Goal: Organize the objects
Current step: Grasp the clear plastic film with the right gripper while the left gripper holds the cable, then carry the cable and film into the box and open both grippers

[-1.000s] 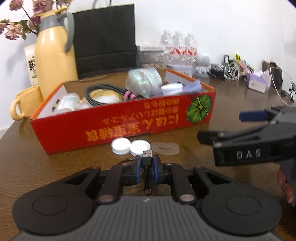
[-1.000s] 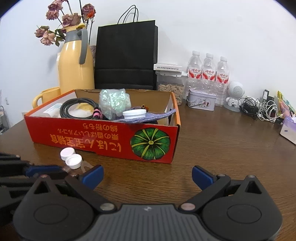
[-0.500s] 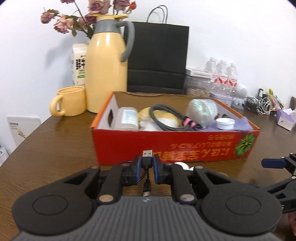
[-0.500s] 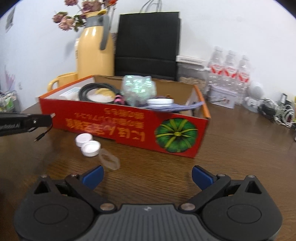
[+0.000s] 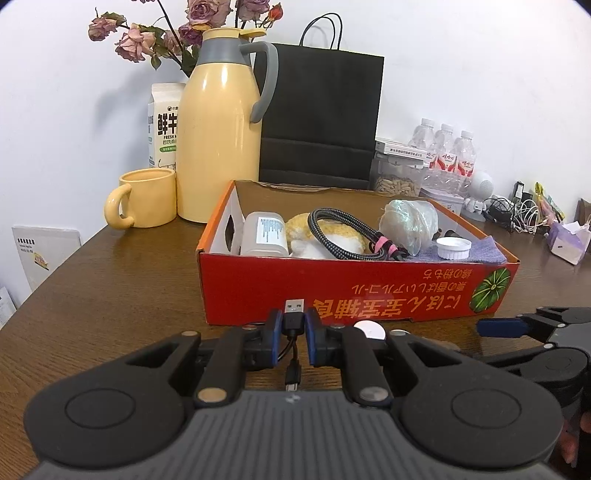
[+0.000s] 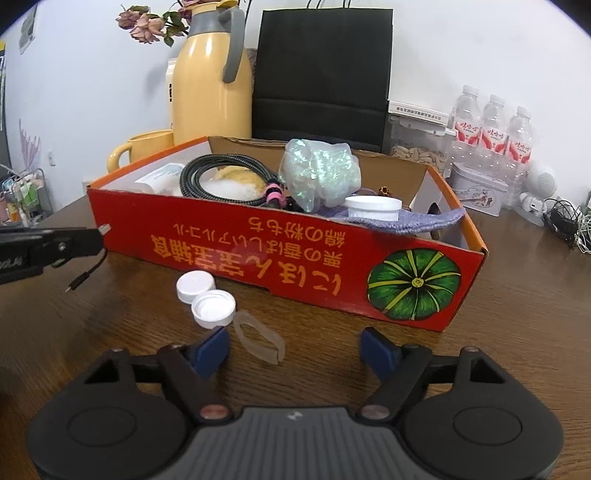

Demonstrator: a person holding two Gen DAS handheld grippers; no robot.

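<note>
USB cable [image 5: 294, 322], short and black, is clamped between the blue pads of the left gripper [image 5: 294, 332]; its large plug stands above the pads and its small plug hangs below them, clear of the table [image 5: 110, 295]. In the right wrist view the same gripper [image 6: 96, 236] enters from the left edge with the small plug dangling. The right gripper [image 6: 293, 352] stands open over the dark wood-grain table and its jaws have just been closing; a clear flexible band [image 6: 258, 336] lies between the blue pads, nearer the left one, and whether that pad touches it cannot be told. Just beyond lie 2 white caps [image 6: 207, 297], touching each other, in front of the red cardboard box [image 6: 295, 258]. The left wrist view shows only parts of these caps behind its own fingers and does not show the band. Inside the box are a white bottle [image 5: 264, 238] on its side, a coiled braided cable [image 5: 343, 236], a crumpled iridescent bag [image 6: 319, 173], a small white jar [image 6: 373, 207] and a purple cloth [image 6: 413, 219]. Behind the box stand a yellow mug [image 5: 146, 203], a yellow thermos jug [image 5: 218, 129], a milk carton [image 5: 164, 125], partly hidden by the jug, dried roses [image 5: 184, 26] and a black paper bag [image 5: 321, 118] against a white wall. To the right are 3 water bottles [image 6: 491, 125] and a tangle of cords [image 5: 517, 214], too small to sort out.
</note>
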